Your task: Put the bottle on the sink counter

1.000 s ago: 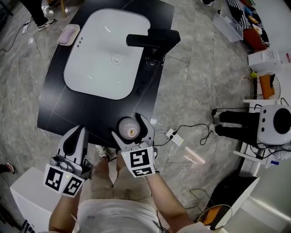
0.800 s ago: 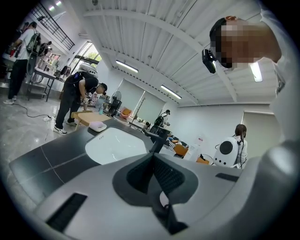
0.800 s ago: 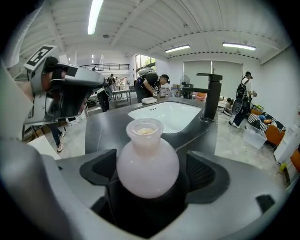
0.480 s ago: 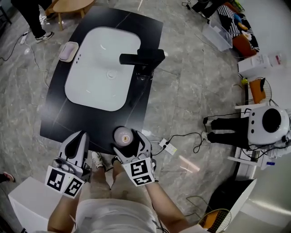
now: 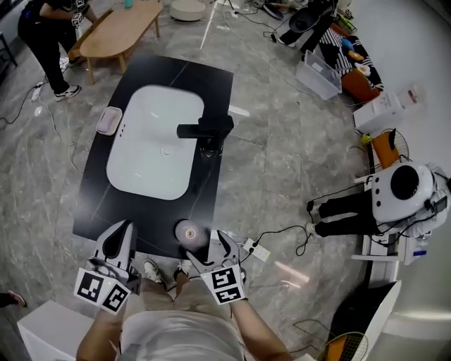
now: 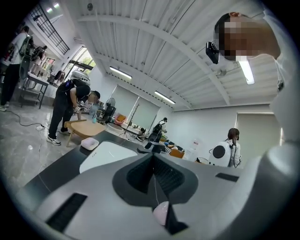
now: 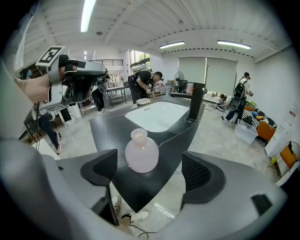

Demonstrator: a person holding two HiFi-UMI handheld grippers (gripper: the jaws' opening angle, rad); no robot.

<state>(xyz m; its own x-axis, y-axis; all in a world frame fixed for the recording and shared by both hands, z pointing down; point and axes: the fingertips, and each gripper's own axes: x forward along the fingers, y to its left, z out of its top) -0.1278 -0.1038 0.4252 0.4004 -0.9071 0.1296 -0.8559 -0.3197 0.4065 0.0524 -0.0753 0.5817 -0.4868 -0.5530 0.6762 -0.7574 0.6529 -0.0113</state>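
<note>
One bottle (image 7: 141,152) on counter (image 7: 108,126) (apparently free); right gripper (image 7: 150,168) agape, left gripper (image 6: 153,165) closed.

Black sink counter (image 5: 99,201): white basin (image 5: 151,151), black faucet (image 5: 204,130) at its right, pink soap dish (image 5: 108,121) at its left. Pale round bottle (image 5: 187,230), upright, at the counter's near edge. Right gripper (image 5: 209,248), jaws apart, just near of the bottle. Left gripper (image 5: 121,229) to the left.

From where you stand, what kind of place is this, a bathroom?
Probably a workshop or lab hall, not a bathroom. The black sink counter stands alone on an open stone floor, a power strip lies loose beside it, and another person bends by a wooden table under strip lights.
</note>
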